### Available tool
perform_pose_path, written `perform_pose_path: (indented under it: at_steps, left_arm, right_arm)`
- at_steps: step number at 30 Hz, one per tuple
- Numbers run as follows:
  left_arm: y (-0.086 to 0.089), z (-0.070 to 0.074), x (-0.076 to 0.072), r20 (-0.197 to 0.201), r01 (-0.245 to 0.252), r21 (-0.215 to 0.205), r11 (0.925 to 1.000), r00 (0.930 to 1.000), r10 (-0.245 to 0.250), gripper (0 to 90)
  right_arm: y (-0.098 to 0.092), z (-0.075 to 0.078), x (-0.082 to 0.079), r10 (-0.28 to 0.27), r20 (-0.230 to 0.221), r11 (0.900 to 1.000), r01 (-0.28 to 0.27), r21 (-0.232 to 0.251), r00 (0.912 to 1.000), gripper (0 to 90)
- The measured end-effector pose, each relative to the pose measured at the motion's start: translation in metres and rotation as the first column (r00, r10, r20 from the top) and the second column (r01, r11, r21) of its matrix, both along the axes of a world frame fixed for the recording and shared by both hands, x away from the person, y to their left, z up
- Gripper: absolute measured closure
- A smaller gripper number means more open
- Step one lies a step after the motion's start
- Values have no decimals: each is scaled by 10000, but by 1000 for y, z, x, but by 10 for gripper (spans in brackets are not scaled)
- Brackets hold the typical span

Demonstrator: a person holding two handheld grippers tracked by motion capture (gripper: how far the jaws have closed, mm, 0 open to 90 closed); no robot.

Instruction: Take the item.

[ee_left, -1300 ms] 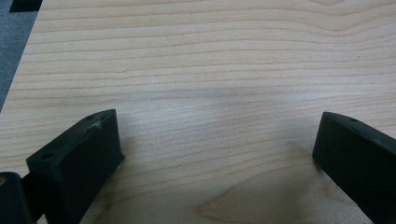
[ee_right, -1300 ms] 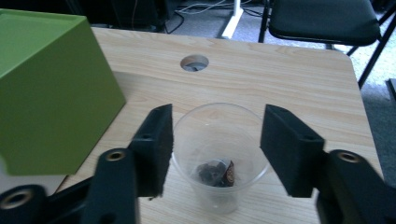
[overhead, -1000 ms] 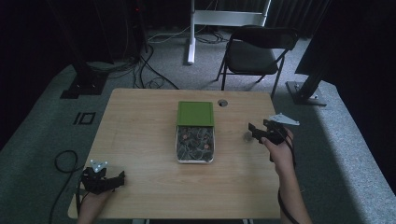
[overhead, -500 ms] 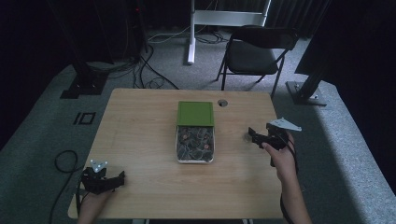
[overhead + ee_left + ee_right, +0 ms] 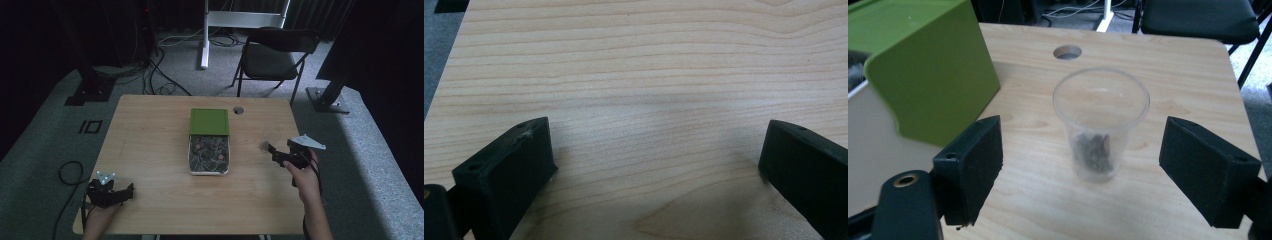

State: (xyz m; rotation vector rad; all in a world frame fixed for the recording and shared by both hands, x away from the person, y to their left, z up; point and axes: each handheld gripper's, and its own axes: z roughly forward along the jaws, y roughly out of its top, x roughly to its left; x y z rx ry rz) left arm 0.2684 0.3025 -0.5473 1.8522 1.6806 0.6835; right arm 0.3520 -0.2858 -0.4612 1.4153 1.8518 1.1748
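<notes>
With its jaws apart, my right hand-held gripper [image 5: 1080,175] frames a clear plastic cup [image 5: 1101,122] standing beside the green-lidded tray [image 5: 209,141] on the counter [image 5: 150,135], so closing looks next, while my left hand-held gripper [image 5: 656,165] rests spread and empty.

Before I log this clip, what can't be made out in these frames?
- Small dark items in the white tray under the green lid: too small in the high view to identify.
- Dark bits at the bottom of the clear plastic cup: blurred in the right gripper view.
- The tray's inside in the right gripper view: cut off by the left edge and hidden by the lid.
- The cup in the high view: a faint smudge before the right gripper.
</notes>
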Motion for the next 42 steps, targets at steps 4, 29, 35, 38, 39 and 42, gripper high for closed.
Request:
perform_pose_path:
  at_steps: [4, 29, 35, 38, 39, 42]
  left_arm:
    - [0, 0, 0, -1, 0, 0, 10000, 10000, 0, 16]
    - [0, 0, 0, 16, -6, -3, 10000, 10000, 6, 17]
    - [0, 0, 0, 13, -4, 0, 10000, 10000, 4, 17]
    - [0, 0, 0, -1, 8, 14, 10000, 10000, -8, 17]
    - [0, 0, 0, 0, 7, 14, 10000, 10000, -7, 17]
    - [0, 0, 0, -1, 7, 14, 10000, 10000, -7, 17]
  right_arm:
    - [-3, -6, -6, -7, -100, 10000, 8, 31, 9999, 174]
    - [-17, -60, -37, 191, -1144, 9990, -237, -391, 9933, 157]
    - [-19, -69, -42, 352, -1373, 9987, -398, -311, 9899, 156]
    - [-19, -73, -46, 461, -1515, 9973, -542, -503, 9874, 156]
    - [-19, -75, -47, 465, -1581, 9966, -565, -597, 9863, 157]
    - [-20, -77, -49, 420, -1646, 9966, -530, -628, 9855, 156]
